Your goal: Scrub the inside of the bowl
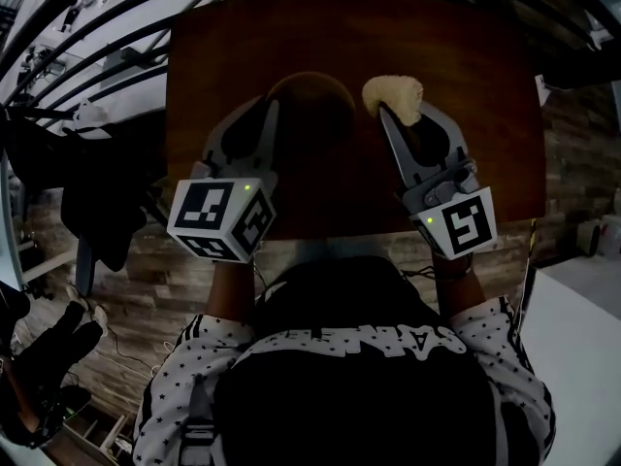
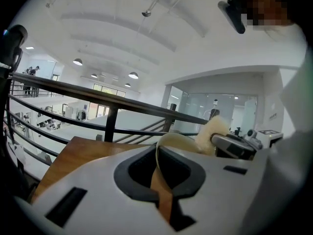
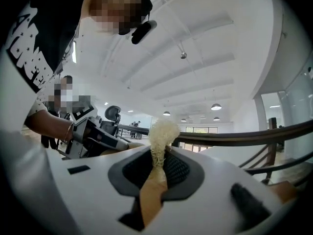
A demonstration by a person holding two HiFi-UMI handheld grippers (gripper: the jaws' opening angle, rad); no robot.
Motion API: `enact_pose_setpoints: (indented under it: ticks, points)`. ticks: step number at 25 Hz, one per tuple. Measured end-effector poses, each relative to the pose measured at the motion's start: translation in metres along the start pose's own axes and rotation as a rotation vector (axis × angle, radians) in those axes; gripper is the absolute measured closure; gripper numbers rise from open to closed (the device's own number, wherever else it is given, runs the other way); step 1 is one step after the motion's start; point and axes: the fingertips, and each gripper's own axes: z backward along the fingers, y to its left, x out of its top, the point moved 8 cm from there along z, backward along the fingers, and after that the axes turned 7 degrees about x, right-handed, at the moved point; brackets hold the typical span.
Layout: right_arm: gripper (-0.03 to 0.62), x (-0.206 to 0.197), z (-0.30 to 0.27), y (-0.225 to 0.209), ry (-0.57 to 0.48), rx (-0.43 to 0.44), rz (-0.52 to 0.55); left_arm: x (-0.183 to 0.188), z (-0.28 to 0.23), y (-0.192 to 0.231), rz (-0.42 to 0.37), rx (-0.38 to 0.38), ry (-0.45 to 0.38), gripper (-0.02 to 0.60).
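While left gripper point(image 1: 262, 113) pinches the bowl point(image 1: 318, 107) rim, right gripper point(image 1: 403, 116) clamps a scrubber point(image 1: 393, 93) (stringy in its view).

We can read no full word anywhere. Large white capitals run across the person's black shirt point(image 1: 388, 343) in the head view, upside down and partly folded away. In the right gripper view the same lettering is cut off at the edge. The left cube point(image 1: 221, 219) and right cube point(image 1: 464, 223) bear black-and-white square markers, not letters.
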Motion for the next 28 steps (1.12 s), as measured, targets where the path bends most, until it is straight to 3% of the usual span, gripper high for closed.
enact_pose_setpoints:
  ticks: [28]
  points:
    - [0.533,-0.079,-0.002,-0.024,0.117,0.006,-0.109,-0.113,-0.08,0.015,0.007,0.041,0.323,0.555]
